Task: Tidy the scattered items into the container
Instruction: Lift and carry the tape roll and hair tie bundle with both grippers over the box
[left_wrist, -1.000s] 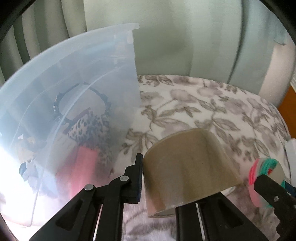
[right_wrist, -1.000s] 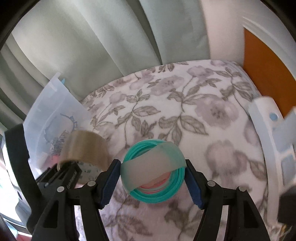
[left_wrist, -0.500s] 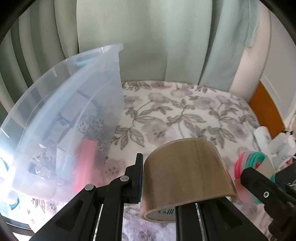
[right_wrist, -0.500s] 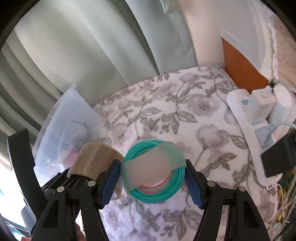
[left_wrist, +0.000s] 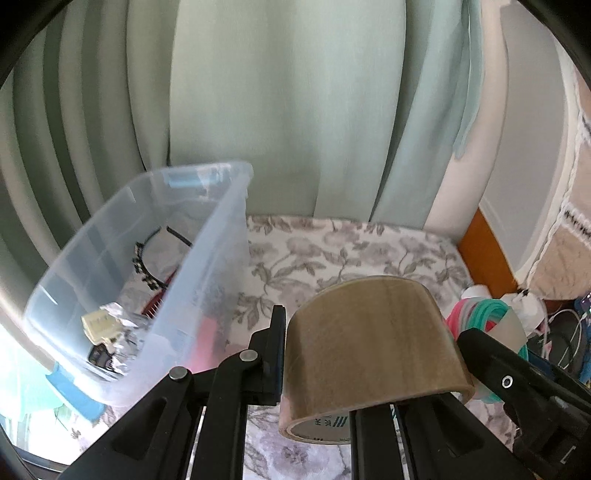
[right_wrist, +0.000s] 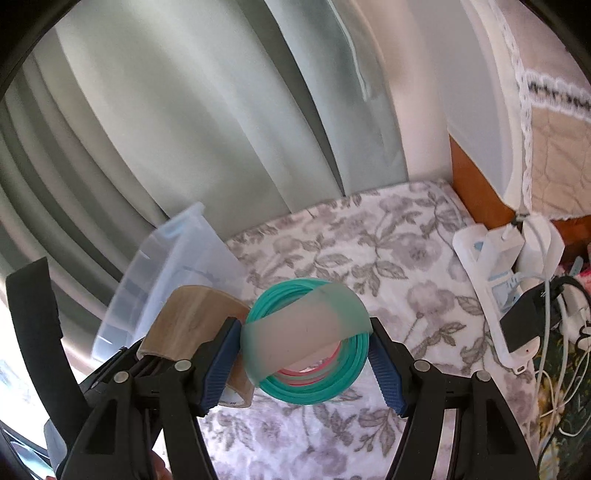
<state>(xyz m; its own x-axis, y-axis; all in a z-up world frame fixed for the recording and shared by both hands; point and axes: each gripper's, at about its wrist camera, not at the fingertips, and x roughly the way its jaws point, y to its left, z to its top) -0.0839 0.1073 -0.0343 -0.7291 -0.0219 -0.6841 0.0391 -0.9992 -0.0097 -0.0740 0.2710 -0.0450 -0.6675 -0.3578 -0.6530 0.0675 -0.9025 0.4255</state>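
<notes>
My left gripper (left_wrist: 364, 356) is shut on a brown roll of packing tape (left_wrist: 373, 336) and holds it above the floral cloth, right of the clear plastic container (left_wrist: 207, 266). The container holds a black headband, a leopard-print item, a pink thing and small bits. My right gripper (right_wrist: 304, 350) is shut on a teal and pink coil of cord with a frosted band (right_wrist: 306, 332). In the right wrist view the brown tape (right_wrist: 184, 321) and the container (right_wrist: 177, 266) lie to the left. The coil also shows in the left wrist view (left_wrist: 487, 321).
A floral cloth (right_wrist: 369, 251) covers the surface. A white power strip with chargers and cables (right_wrist: 509, 280) lies along the right edge. Green curtains (left_wrist: 295, 110) hang behind. An orange-brown panel (right_wrist: 476, 177) stands at the back right.
Both grippers have risen and pulled back with their loads. The container now looks smaller and lower, and its open top shows in the left wrist view.
</notes>
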